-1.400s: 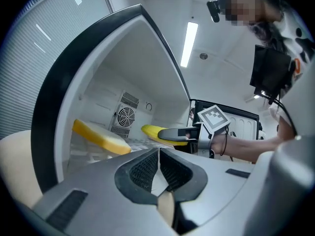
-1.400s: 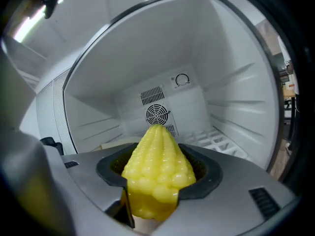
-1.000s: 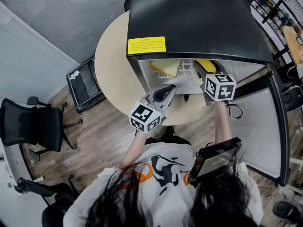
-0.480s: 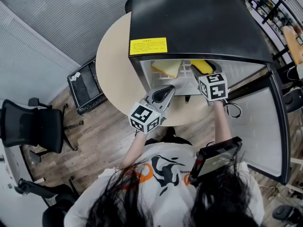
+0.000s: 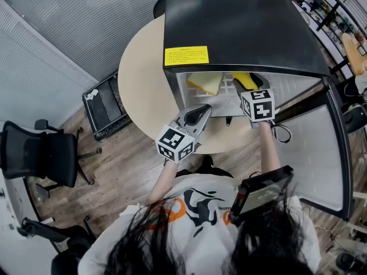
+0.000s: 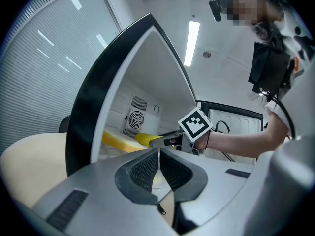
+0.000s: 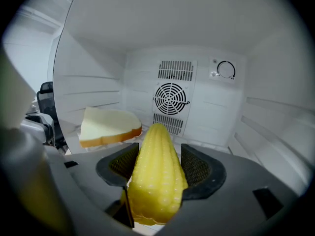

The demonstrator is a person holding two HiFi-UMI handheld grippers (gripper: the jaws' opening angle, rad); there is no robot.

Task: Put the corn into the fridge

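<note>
fridge (image 7: 268,124) interior | bread slice (image 7: 108,127) left of corn (image 7: 156,176) | right tool (image 7: 158,152) gripping corn

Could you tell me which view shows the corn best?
The right gripper view: the corn fills the foreground, clamped in the right tool. Head view shows a yellow sliver; left gripper view, a distant piece.

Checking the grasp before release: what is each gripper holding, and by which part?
The right gripper holds the yellow corn cob by its sides, around its thicker half. The left gripper, shut, holds nothing.
</note>
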